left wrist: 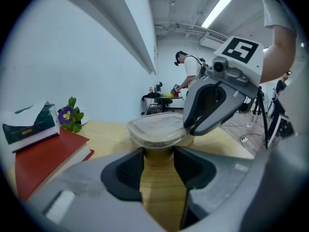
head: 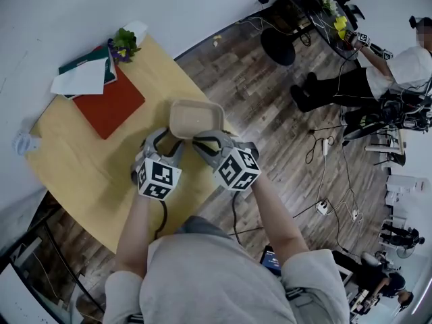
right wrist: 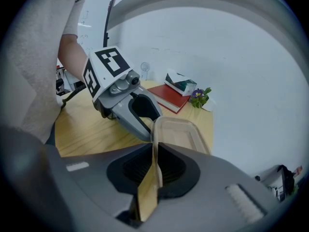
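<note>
The left gripper (head: 164, 142) and the right gripper (head: 208, 142) sit side by side, jaws pointing away from the person, both at the near edge of a tan box (head: 196, 117). The box is held above the table (head: 74, 174), just ahead of both sets of jaws, over the table's edge. It sits level with its clear lid (left wrist: 157, 127) facing up. Its long axis runs crosswise, from the left gripper's side to the right gripper's side, square to the way the jaws point.

In the left gripper view the jaws stand a little apart and the box's brown base fills the gap at their tips. The pads seem to press it on both sides, though the contact is hard to make out at that angle. In the right gripper view the jaws are closed tight on a thin tan edge of the box, seen edge-on between the pads, and the rest of the box stretches ahead and slightly right of them.

Ahead and to the left of the left gripper lies a red book (head: 108, 103). Papers (head: 81, 79) rest on its far end, and a small flower (head: 123, 44) stands just beyond those.
</note>
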Available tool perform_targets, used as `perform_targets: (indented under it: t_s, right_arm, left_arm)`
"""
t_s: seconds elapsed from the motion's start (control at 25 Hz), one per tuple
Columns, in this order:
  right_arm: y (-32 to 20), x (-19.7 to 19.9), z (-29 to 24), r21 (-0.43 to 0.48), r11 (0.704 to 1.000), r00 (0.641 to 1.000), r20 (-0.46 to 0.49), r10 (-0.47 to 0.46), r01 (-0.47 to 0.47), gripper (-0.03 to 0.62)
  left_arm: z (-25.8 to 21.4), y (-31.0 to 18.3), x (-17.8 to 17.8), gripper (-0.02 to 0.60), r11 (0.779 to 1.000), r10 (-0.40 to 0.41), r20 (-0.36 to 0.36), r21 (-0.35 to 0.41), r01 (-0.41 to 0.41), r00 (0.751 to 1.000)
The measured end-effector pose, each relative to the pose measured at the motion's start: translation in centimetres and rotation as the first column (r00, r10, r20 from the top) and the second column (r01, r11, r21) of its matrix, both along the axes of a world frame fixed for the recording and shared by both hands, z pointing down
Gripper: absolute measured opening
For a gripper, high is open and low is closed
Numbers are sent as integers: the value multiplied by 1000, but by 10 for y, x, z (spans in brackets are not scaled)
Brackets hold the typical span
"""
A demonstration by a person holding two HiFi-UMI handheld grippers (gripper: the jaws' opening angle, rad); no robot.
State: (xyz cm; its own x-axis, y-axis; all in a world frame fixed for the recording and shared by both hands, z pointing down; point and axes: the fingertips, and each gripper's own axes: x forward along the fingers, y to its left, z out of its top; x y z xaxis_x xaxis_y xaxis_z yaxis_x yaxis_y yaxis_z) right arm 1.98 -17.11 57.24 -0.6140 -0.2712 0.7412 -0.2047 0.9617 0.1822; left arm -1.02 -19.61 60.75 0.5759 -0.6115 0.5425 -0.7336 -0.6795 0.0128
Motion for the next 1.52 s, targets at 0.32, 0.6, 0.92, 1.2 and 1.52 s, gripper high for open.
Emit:
perform_targets:
  t_s: [0.32, 0.6, 0.92, 1.2, 1.52]
  right_arm:
    - [1, 1, -1, -10, 1000, 1000, 22, 8, -8, 34]
    - [2, 5, 1, -37, 999, 998, 58, 19, -17, 31]
    - [4, 7, 0, -82, 996, 998, 60, -25, 30, 31]
    - [8, 10, -8, -154, 987, 995, 88, -37, 50, 31]
    - [15, 8, -4, -167, 984, 996, 61, -59, 69, 31]
  left_arm:
    - [1, 1, 1, 199, 1000, 8, 10, -1, -8, 1000]
    - [3, 2, 3, 190, 1000, 15, 42, 2, -15, 999]
    - [0, 7, 10, 255, 997, 74, -11, -10, -74, 997]
    - [-14, 6, 20, 334, 991, 135, -96, -4, -135, 986]
    - [-12, 5, 16, 311, 994, 113, -47, 17, -112, 992]
